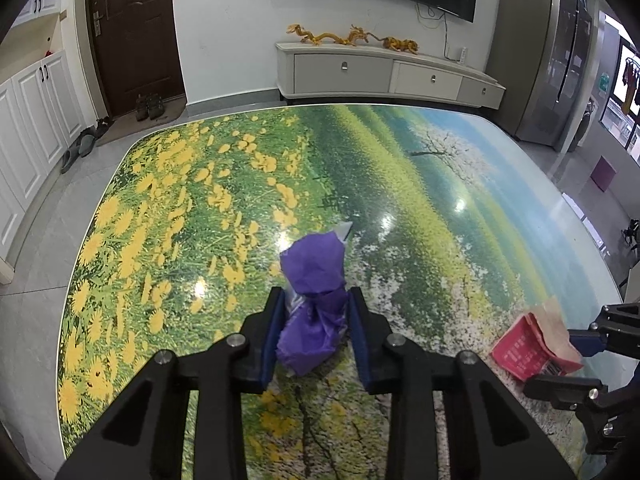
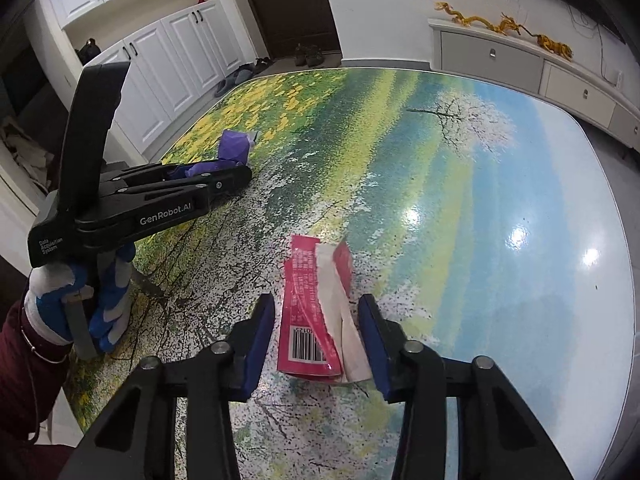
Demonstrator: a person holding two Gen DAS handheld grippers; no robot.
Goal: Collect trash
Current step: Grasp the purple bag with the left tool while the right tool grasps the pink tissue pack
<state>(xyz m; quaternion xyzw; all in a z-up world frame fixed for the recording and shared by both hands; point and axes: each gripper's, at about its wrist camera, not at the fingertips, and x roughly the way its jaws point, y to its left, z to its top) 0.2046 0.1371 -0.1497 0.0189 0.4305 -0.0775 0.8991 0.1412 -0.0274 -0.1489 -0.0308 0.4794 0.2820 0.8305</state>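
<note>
A crumpled purple wrapper (image 1: 314, 300) lies on the landscape-print table (image 1: 200, 208) between the fingers of my left gripper (image 1: 316, 300). The jaws stand around it, open, and whether the pads touch it I cannot tell. It also shows in the right wrist view (image 2: 234, 148), with the left gripper (image 2: 240, 176) around it. A torn pink packet with a barcode (image 2: 316, 312) lies flat between the fingers of my right gripper (image 2: 318, 312), which is open with gaps on both sides. The packet also shows in the left wrist view (image 1: 536, 344), with the right gripper (image 1: 560, 356) around it.
The table (image 2: 480, 200) is glossy with rounded edges. A white TV cabinet (image 1: 384, 76) with golden dragon figures stands beyond the far edge. White cupboards (image 2: 168, 52), a dark door and shoes are at the left. A gloved hand (image 2: 80, 304) holds the left gripper.
</note>
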